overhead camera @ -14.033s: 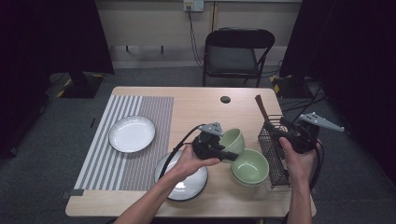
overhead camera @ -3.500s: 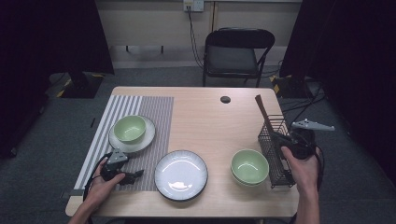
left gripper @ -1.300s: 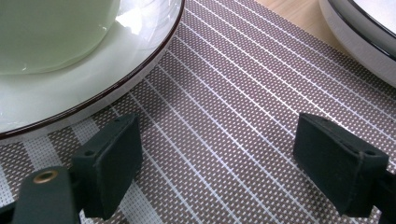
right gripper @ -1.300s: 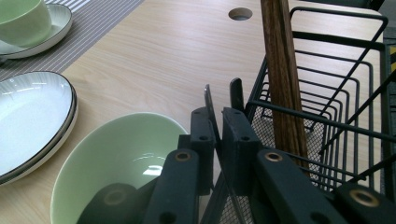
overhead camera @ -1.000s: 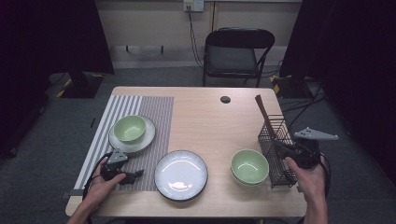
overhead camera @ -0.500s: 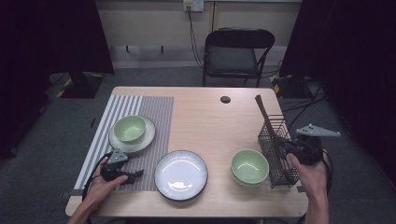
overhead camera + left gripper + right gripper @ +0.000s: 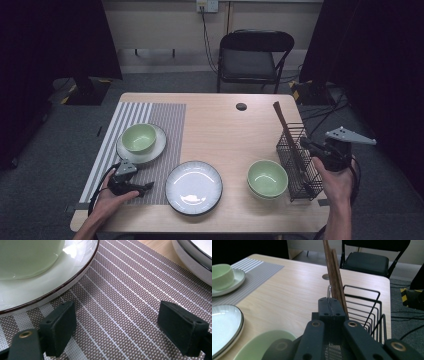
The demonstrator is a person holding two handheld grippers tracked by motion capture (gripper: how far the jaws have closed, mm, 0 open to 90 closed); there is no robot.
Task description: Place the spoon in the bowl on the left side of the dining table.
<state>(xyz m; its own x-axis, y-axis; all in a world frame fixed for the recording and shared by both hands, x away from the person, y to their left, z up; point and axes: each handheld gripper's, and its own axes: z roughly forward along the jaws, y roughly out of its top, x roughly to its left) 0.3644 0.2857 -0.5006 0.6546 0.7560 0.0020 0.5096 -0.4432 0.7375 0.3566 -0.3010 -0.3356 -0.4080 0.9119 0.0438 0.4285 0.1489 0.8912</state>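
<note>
The right gripper (image 7: 329,305) is clamped on a thin shiny handle (image 7: 328,291) in the wire rack (image 7: 299,162) beside the wooden sticks (image 7: 333,275). Best lift straight up, clear of the wires. The left gripper (image 7: 125,330) rests wide open on the mat (image 7: 130,290).

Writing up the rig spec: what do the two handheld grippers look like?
Both are black. The left gripper has two blocky pads on arms with brass rivets. The right gripper carries a grey three-cornered plate. Each trails a black cable. Forearms are bare, no sleeves.
</note>
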